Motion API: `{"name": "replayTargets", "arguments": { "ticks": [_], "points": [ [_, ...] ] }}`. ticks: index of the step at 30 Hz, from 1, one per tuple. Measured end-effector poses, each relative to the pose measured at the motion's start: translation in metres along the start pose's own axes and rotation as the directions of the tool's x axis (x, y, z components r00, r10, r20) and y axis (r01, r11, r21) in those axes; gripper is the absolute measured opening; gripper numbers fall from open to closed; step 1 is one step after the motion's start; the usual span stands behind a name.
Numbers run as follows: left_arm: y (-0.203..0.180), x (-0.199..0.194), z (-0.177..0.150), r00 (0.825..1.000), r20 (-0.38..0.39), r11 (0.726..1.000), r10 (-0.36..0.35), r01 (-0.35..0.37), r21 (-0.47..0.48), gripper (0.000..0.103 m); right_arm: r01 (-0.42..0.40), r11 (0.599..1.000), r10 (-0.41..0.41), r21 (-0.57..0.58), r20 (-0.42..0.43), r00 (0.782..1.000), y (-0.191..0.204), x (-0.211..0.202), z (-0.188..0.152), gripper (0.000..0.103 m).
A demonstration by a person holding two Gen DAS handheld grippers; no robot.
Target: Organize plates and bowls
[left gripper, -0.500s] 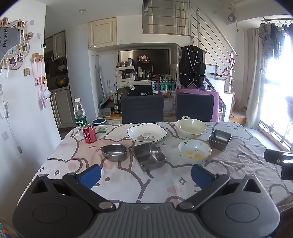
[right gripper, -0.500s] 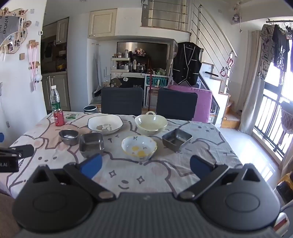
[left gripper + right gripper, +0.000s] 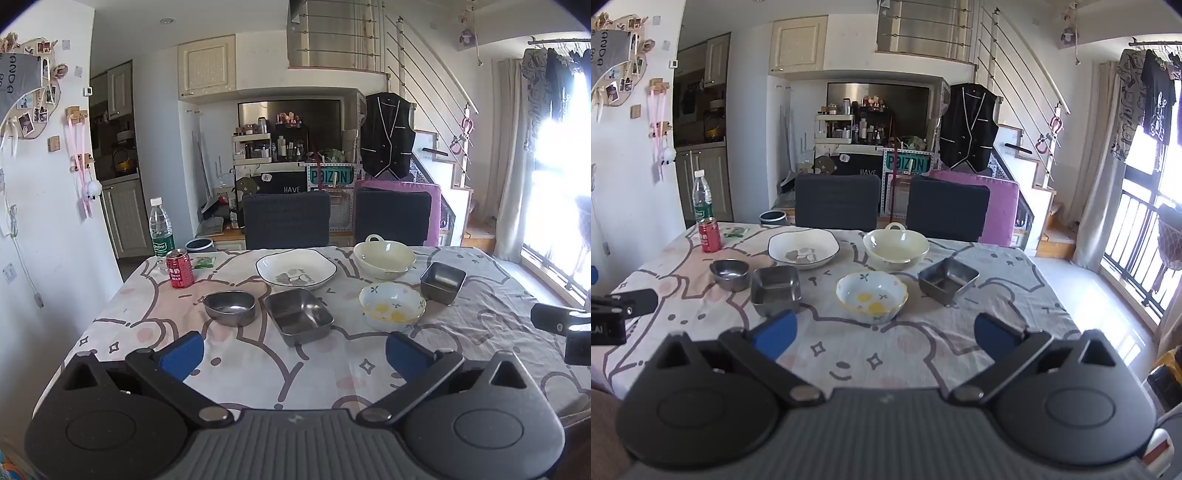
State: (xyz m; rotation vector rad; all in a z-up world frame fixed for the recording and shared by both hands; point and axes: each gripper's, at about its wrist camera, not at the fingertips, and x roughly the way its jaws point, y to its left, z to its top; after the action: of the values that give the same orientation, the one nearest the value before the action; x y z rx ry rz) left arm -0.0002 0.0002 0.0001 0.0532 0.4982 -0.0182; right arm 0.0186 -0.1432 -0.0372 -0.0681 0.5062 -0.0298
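Left wrist view: left gripper and right gripper hover empty, jaws wide; likely next, reach the near steel tray.

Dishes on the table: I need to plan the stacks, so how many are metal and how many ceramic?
Metal: 3, the round steel bowl, the rectangular steel dish and the square steel dish.
Ceramic: 3, the white plate, the cream handled bowl and the yellow-patterned bowl.
Total: 6.
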Motion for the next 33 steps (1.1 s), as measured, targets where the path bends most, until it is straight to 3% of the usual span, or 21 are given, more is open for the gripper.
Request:
{"name": "replayTargets", "arguments": {
  "ticks": [33],
  "points": [
    [0.0001,0.0,0.0,1.0,-0.001,1.0,-0.001,0.001,-0.002,0.103,0.003,1.0,-0.003,-0.005,-0.007,1.0,-0.0004,0.0003,-0.0003,0.103]
  ]
}}
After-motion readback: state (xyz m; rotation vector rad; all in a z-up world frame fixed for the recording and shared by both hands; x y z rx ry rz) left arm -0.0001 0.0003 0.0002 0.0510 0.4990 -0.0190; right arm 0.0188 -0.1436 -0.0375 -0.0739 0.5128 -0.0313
